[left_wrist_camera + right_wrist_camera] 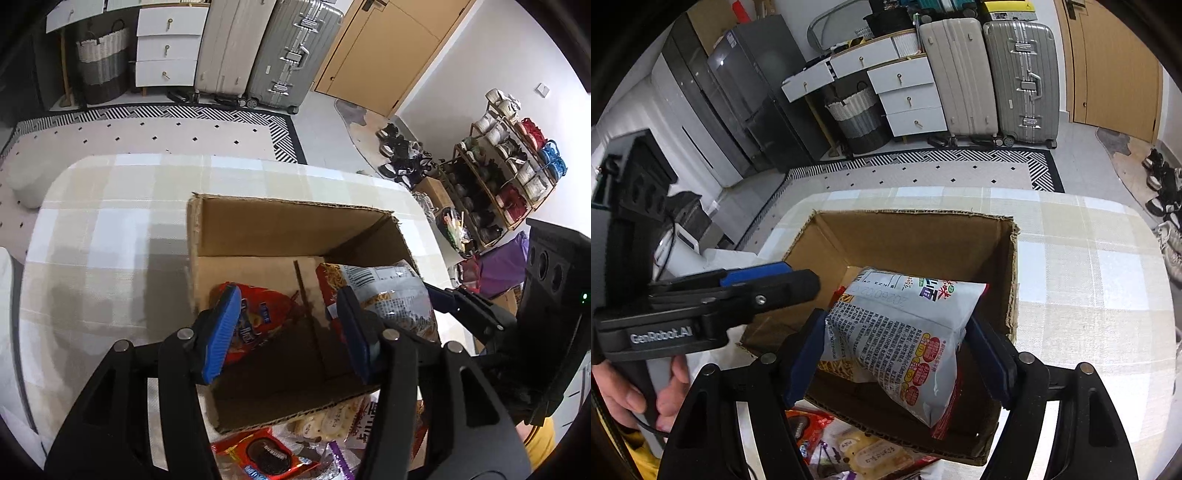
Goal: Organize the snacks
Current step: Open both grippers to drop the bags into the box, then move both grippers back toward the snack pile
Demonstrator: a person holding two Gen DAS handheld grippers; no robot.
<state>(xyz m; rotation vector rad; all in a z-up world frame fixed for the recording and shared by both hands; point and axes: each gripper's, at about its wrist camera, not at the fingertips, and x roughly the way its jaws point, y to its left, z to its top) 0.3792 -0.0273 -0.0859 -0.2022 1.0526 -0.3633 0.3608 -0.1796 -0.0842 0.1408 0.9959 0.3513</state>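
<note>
An open cardboard box (280,225) (916,236) stands on the checked tablecloth. A red snack bag (266,317) lies inside it at the left. My left gripper (288,325) is open and empty above the box, its blue pads either side of the red bag. My right gripper (897,354) is shut on a grey and white snack bag (908,332), held over the box's near right part; the bag also shows in the left wrist view (388,295). The left gripper shows in the right wrist view (757,284) at the box's left edge.
Several loose snack packs (291,443) (864,454) lie on the table in front of the box. The tablecloth (110,229) (1089,280) spreads to the left, right and behind it. Beyond the table are a patterned rug, suitcases, drawers and a shoe rack.
</note>
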